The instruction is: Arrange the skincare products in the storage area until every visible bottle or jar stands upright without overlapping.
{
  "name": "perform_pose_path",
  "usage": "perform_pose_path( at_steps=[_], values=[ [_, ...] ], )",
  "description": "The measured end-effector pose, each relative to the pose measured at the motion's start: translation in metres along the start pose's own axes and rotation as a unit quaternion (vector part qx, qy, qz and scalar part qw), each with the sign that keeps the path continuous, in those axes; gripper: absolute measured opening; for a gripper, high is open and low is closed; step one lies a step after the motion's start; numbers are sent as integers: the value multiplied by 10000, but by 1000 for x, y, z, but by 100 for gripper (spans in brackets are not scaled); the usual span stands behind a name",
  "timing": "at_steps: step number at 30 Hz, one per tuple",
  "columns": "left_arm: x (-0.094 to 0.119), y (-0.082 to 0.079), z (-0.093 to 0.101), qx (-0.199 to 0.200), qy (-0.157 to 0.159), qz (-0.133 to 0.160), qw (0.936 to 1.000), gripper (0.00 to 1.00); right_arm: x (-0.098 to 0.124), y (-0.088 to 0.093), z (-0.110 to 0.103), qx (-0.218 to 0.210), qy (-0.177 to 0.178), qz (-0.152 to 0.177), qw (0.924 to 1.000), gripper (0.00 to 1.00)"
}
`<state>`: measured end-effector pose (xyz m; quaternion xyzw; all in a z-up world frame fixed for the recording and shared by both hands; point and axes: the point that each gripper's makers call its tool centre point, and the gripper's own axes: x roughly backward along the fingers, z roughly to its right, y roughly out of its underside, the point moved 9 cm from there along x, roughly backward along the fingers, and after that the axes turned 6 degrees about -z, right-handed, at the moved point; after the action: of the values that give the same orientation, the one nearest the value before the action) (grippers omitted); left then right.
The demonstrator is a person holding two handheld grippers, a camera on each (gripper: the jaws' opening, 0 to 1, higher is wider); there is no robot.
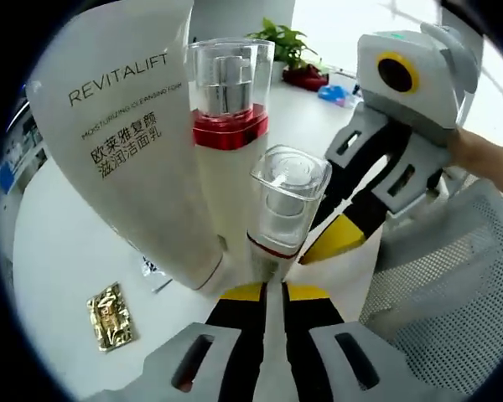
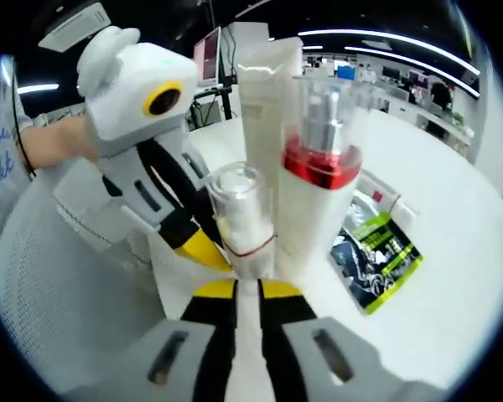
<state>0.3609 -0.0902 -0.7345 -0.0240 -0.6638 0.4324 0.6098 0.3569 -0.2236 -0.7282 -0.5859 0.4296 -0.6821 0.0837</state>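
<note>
Three skincare products stand upright and close together on the white table (image 1: 59,251). They are a big white REVITALIFT tube (image 1: 126,142) (image 2: 264,84), a tall bottle with a red collar and clear cap (image 1: 228,134) (image 2: 318,176), and a small clear-capped bottle (image 1: 287,201) (image 2: 239,219). My left gripper (image 1: 274,291) (image 2: 203,249) has its jaws together, with its tips at the small bottle's foot. From the opposite side my right gripper (image 2: 247,289) (image 1: 331,244) is also shut, its yellow tip against the same bottle. Neither holds anything.
A gold sachet (image 1: 111,316) lies flat near the tube. A green and black sachet (image 2: 373,255) and a white packet (image 2: 379,194) lie beside the tall bottle. White mesh (image 1: 453,285) (image 2: 59,276) borders the table. A potted plant (image 1: 283,42) stands far back.
</note>
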Motion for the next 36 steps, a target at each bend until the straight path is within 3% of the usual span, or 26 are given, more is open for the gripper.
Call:
perform_pose_path(
  at_steps=[36],
  values=[
    [-1, -3, -5, -15, -152, 85, 9998, 3, 0, -2, 4, -136, 183, -33, 9997, 6]
  ],
)
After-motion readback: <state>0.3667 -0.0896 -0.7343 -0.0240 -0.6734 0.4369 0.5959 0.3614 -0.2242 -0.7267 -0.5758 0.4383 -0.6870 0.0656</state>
